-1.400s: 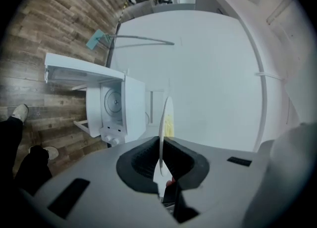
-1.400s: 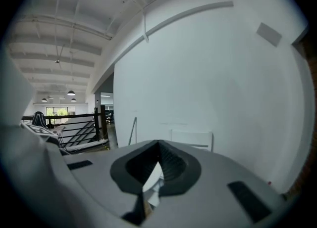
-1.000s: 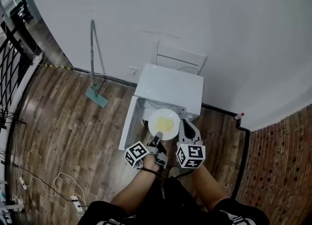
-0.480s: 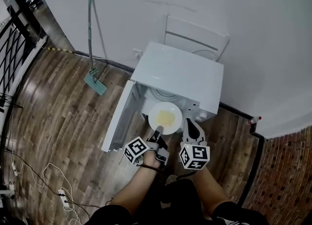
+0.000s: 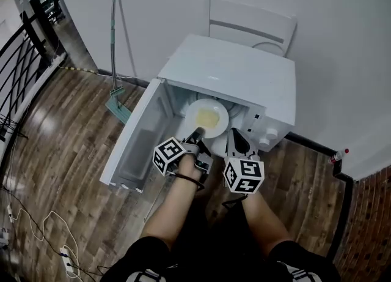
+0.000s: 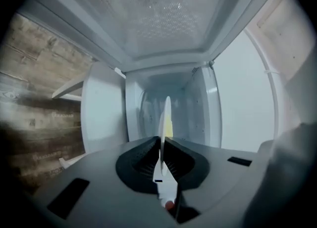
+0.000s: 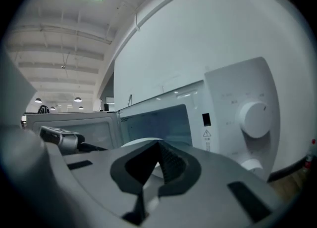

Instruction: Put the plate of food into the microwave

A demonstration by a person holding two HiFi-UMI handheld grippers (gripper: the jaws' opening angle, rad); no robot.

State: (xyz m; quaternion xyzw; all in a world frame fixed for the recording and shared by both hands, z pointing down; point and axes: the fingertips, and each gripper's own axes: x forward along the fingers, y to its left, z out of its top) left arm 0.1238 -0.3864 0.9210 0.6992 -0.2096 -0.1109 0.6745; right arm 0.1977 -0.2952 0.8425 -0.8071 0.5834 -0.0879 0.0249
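A white plate (image 5: 206,117) with yellow food sits level at the mouth of the white microwave (image 5: 244,73), partly under its top. The microwave's door (image 5: 135,139) hangs open to the left. My left gripper (image 5: 198,134) is shut on the plate's near rim. In the left gripper view the plate (image 6: 166,115) shows edge-on, clamped between the jaws of the left gripper (image 6: 162,142), with the microwave's inside (image 6: 148,101) ahead. My right gripper (image 5: 234,135) is just right of the plate, in front of the control panel (image 7: 250,118). The right gripper (image 7: 159,145) has its jaws closed on nothing.
A mop (image 5: 116,54) leans on the wall left of the microwave. A white panel (image 5: 252,22) stands behind it. Cables (image 5: 36,226) lie on the wood floor at the lower left, and a black railing (image 5: 21,70) runs along the left. A small bottle (image 5: 338,155) stands by the right wall.
The plate has travelled forward from in front of the microwave into its opening, with both grippers following. The head view has come closer to the microwave.
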